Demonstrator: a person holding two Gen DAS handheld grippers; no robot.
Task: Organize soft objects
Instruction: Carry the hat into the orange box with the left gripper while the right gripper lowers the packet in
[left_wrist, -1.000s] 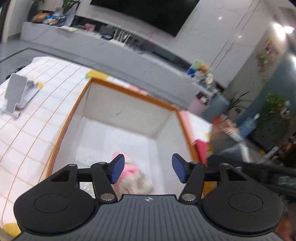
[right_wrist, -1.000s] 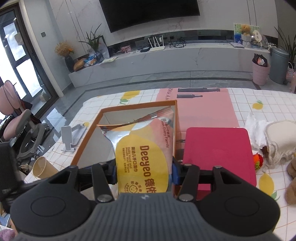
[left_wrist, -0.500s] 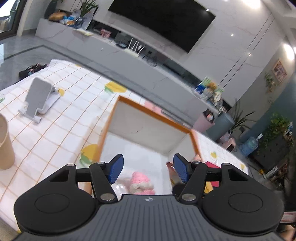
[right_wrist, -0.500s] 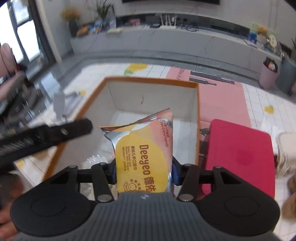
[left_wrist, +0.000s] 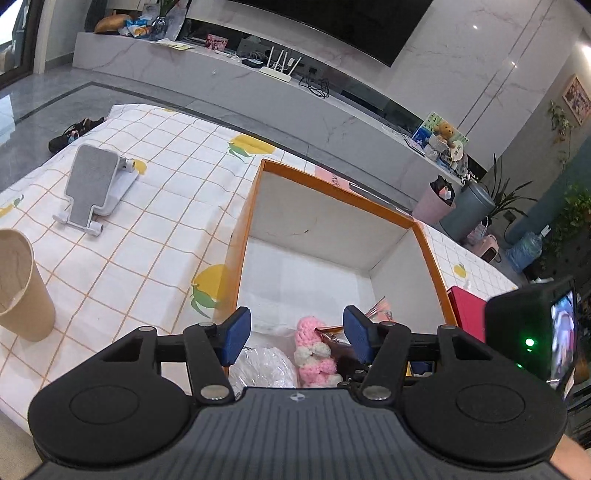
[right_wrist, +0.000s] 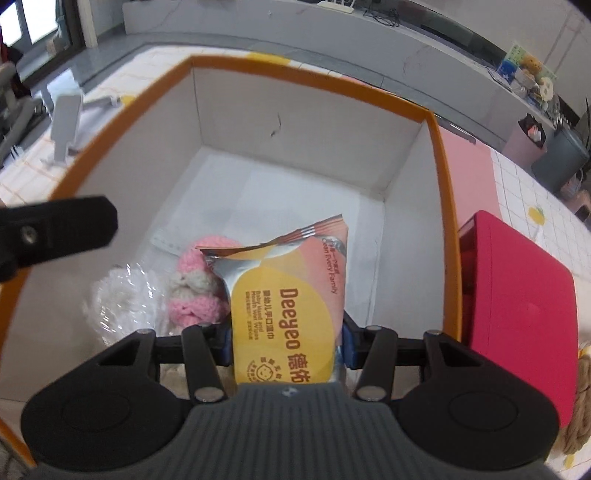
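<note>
Checked cloth covers the worktop (left_wrist: 155, 206), where an orange-rimmed box (left_wrist: 334, 188) stands. Left view: the left hand-held gripper (left_wrist: 297, 334) hovers above the box's near end, jaws apart and closing, pinching nothing, a pink knit toy (left_wrist: 314, 350) below. Right view: the right hand-held gripper (right_wrist: 286, 345) clamps a wipes pack (right_wrist: 286, 295) over the box, beside the toy
</note>
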